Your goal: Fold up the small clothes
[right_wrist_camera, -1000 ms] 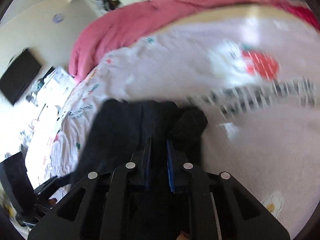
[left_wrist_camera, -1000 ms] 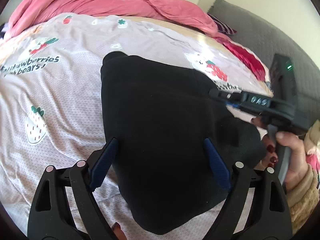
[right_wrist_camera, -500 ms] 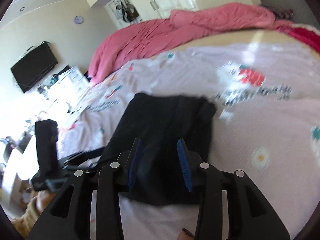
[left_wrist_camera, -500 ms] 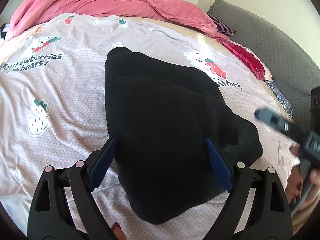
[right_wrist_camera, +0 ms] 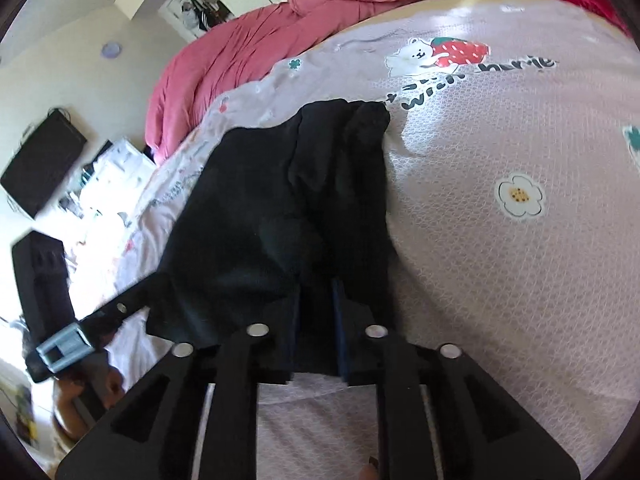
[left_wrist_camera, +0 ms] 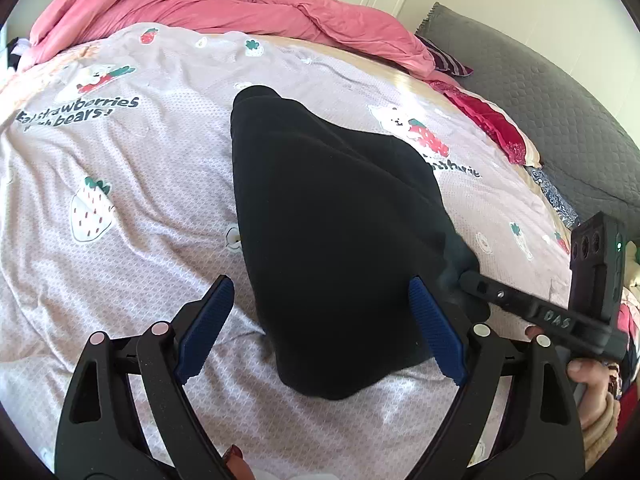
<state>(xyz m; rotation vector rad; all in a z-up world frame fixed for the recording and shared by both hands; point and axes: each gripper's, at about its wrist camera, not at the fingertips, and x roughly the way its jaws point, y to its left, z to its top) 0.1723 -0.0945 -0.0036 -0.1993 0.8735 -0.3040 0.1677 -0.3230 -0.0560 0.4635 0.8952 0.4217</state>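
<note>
- The left gripper [left_wrist_camera: 318, 326] is wide apart and holds nothing. The black garment [left_wrist_camera: 332, 220] lies on the bed sheet [left_wrist_camera: 120, 200] at 12 o'clock from it, with its near end between the two blue pads [left_wrist_camera: 206, 328] but not touching them
- The garment is long and thin. Its long way runs from 6 o'clock, close to the left gripper, up to 11 o'clock, far away
- The right gripper [right_wrist_camera: 316, 332] comes in at the garment's near corner, at 3 o'clock in the left wrist view. Its jaws are closing, with a bit of black cloth between them
- The right gripper is nearer to that corner, so I think it will lift the near end and fold it toward the far end
- The pink blanket [left_wrist_camera: 200, 0] is bunched up far off at 12 o'clock
</note>
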